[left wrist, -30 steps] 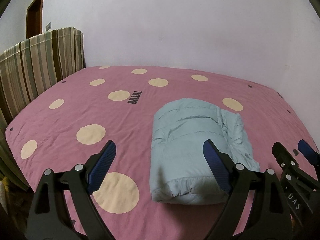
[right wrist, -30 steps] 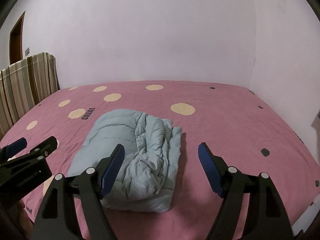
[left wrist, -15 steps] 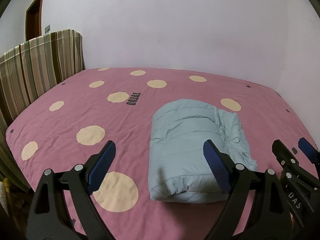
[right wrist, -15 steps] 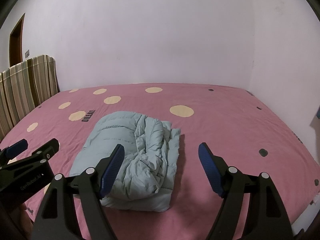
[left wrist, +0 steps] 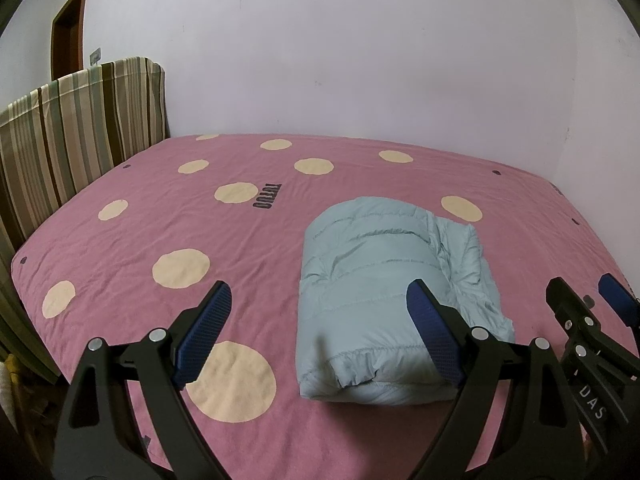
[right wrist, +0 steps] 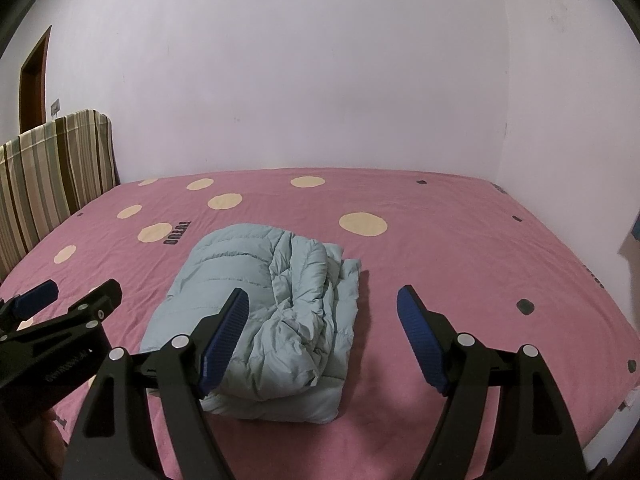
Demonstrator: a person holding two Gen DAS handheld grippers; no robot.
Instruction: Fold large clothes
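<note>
A light blue puffer jacket [left wrist: 384, 280] lies folded into a thick bundle on the pink spotted bed [left wrist: 120, 240]; it also shows in the right wrist view [right wrist: 272, 300]. My left gripper [left wrist: 320, 336] is open and empty, held above the bed's near edge, just short of the bundle. My right gripper [right wrist: 320, 336] is open and empty, near the bundle's right side. Each gripper shows at the edge of the other's view.
A striped headboard [left wrist: 72, 132] stands at the bed's left side. White walls close the far side and the right side [right wrist: 560, 120]. A brown door [left wrist: 68, 28] is at the far left. The bed's near edge lies under the grippers.
Both grippers have drawn back and risen slightly from the bundle; the jacket lies still and sits a little lower and farther in both views.
</note>
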